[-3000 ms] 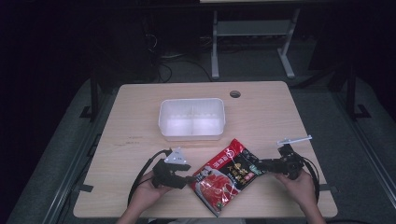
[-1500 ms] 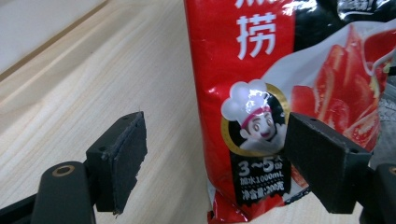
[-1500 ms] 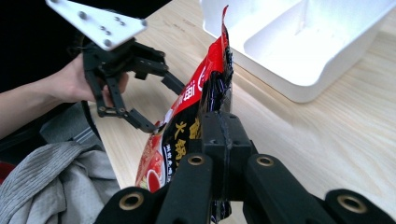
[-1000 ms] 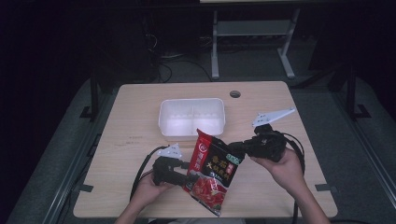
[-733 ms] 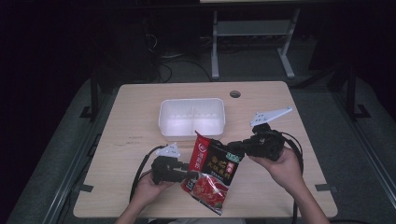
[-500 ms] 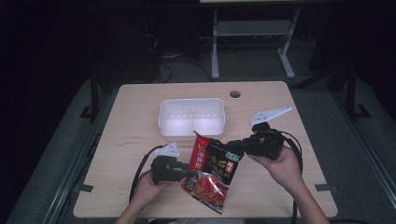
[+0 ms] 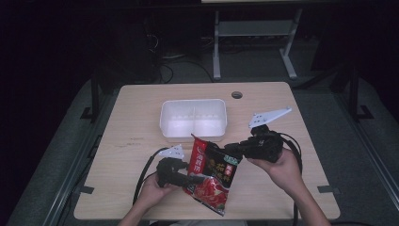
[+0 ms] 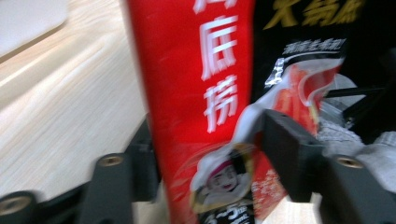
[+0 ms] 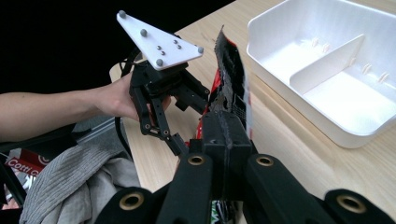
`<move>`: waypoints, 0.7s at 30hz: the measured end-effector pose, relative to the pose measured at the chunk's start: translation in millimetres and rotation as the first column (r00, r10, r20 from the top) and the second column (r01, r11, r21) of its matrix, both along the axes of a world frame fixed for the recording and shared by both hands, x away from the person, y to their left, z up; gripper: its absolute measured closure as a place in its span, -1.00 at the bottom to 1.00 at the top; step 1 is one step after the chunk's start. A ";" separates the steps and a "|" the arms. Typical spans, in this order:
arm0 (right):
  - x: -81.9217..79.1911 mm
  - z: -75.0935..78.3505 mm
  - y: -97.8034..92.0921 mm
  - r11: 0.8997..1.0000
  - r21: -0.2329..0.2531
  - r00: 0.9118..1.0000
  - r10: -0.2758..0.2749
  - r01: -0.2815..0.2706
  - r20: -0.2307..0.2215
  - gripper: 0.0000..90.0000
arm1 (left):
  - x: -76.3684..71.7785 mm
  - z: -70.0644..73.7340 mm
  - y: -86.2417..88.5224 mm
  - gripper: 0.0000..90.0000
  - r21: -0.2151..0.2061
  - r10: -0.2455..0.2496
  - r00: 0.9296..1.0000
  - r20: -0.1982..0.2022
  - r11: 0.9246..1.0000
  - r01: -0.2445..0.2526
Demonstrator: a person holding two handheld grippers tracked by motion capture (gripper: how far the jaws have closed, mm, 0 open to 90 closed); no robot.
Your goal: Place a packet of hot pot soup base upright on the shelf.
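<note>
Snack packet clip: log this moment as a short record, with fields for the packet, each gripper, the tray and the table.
packet: red and black snack packet, lifted and tilted, held from both sides
left gripper: left gripper, fingers closed on the packet's lower left part
right gripper: right gripper, fingers clamped on the packet's upper edge
tray: white two-compartment tray, empty, beyond the packet
table: light wooden table, round hole near far edge

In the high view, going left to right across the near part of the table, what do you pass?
Left gripper in the person's left hand → red and black printed snack packet → right gripper in the right hand. The white divided plastic tray lies farther back, so I leave it out.
</note>
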State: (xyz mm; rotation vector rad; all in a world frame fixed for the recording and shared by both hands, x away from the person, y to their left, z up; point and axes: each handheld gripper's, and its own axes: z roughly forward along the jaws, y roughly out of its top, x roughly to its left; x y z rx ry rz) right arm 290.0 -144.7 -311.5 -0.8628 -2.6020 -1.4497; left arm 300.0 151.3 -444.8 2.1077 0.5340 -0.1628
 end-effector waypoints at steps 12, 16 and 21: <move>7.1 -1.7 -0.7 1.000 0.015 1.000 -0.013 0.013 -0.001 0.99 | 3.4 2.2 11.6 0.60 -0.023 0.028 0.999 -0.016 0.999 -0.028; 8.6 -2.6 -3.5 1.000 0.008 0.999 -0.030 0.030 0.009 0.97 | 2.8 2.7 11.7 0.67 -0.027 0.027 0.999 -0.018 0.999 -0.028; 10.3 -6.0 -4.7 0.997 -0.056 0.999 -0.045 0.047 0.031 0.54 | 1.9 3.2 10.4 0.70 -0.027 0.026 1.000 -0.008 0.999 -0.026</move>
